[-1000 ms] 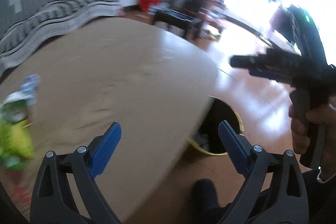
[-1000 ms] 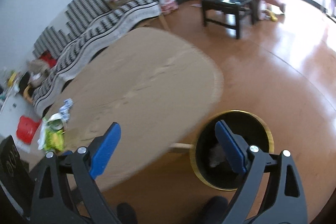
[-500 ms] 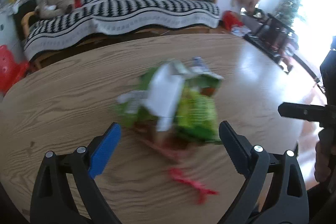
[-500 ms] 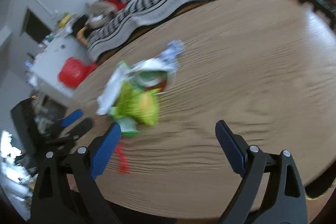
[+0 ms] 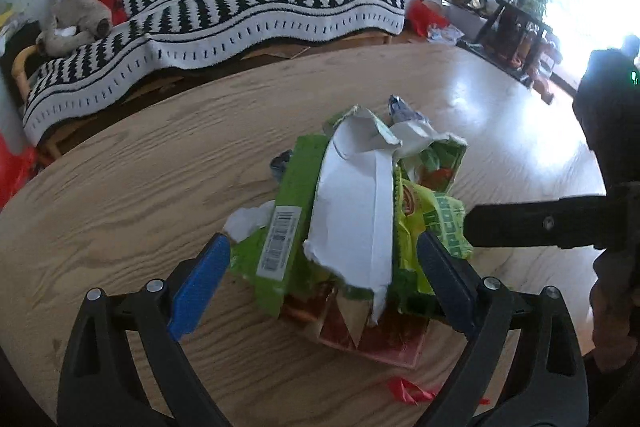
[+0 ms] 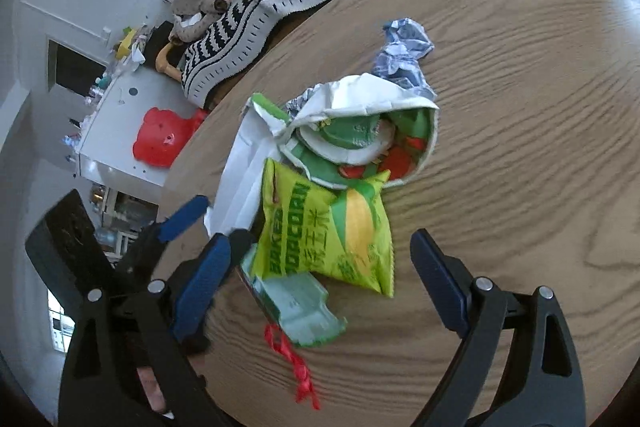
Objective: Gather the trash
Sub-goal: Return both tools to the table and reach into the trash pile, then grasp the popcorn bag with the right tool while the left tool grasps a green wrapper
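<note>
A pile of trash lies on the round wooden table (image 5: pixel 120 187): a torn green and white carton (image 5: pixel 352 211), a yellow-green popcorn bag (image 6: pixel 336 227), a crumpled blue-white wrapper (image 6: pixel 404 47), a pale green flattened box (image 6: pixel 304 311) and a red ribbon (image 6: pixel 296 359). My left gripper (image 5: pixel 320 275) is open, its blue pads on either side of the carton's near end. My right gripper (image 6: pixel 320 279) is open just above the popcorn bag and green box. The left gripper also shows in the right wrist view (image 6: pixel 192 223), at the pile's left edge.
A sofa with a black-and-white striped blanket (image 5: pixel 240 7) and a plush toy (image 5: pixel 76 19) stands behind the table. A red stool (image 6: pixel 160 139) and white cabinet (image 6: pixel 116 131) are beyond the table's left edge. Dark chairs (image 5: pixel 516 27) stand by the bright window.
Both grippers swung from the table's edge and the floor bin back to the trash pile and closed in on it. The left gripper's open jaws now straddle the carton.
</note>
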The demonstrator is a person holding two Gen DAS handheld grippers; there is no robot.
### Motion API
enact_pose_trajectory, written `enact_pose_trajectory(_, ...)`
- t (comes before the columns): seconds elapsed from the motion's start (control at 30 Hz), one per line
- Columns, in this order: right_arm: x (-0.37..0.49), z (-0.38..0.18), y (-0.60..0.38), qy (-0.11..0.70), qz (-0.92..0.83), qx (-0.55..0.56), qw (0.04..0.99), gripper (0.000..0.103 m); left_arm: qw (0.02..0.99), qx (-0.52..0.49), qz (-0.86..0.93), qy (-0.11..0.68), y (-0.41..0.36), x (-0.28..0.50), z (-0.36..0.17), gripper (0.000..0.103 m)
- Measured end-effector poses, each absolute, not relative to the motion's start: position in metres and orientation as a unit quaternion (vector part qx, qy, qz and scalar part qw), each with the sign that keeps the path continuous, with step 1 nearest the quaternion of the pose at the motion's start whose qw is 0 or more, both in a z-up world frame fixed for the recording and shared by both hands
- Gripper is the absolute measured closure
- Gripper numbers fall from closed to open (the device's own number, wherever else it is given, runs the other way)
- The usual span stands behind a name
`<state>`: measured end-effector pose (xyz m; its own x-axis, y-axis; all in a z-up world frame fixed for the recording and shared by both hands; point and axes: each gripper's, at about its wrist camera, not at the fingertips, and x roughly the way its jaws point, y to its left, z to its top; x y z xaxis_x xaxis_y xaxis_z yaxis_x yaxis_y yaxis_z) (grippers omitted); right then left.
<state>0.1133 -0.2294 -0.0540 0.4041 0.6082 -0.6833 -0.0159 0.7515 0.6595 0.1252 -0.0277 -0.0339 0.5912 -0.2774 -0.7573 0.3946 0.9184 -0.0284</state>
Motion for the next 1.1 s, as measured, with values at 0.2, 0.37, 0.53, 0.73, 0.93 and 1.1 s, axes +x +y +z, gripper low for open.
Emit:
enact_pose_trajectory(0.2,0.125,-0.062,-0.213,0.521,0.205,0.285,0.778,0.016,0.893,0.058,-0.176,0.41,-0.018,0.135,-0.043,0.019)
enact_pose_trajectory(0.37,0.129,-0.067,-0.207,0.529,0.205,0.281,0.774,0.052,0.897,0.054,-0.181,0.399,-0.018,0.13,-0.038,0.059)
enact_pose_trajectory(0.53,0.125,-0.058,-0.21,0.521,0.209,0.273,0.781,0.095,0.901,0.041,-0.18,0.393,-0.013,0.124,-0.028,0.086)
enact_pose_trajectory(0.73,0.115,-0.056,-0.213,0.521,0.218,0.269,0.78,0.099,0.904,0.032,-0.174,0.389,-0.008,0.112,-0.016,0.091)
enact_pose_trajectory(0.93,0.11,-0.036,-0.198,0.499,0.228,0.18,0.817,0.047,0.906,0.015,-0.166,0.39,0.008,0.098,-0.005,0.091)
enact_pose_trajectory(1.1,0.1,-0.023,-0.183,0.466,0.225,0.105,0.849,0.011,0.911,-0.007,-0.15,0.385,0.028,0.091,0.002,0.091)
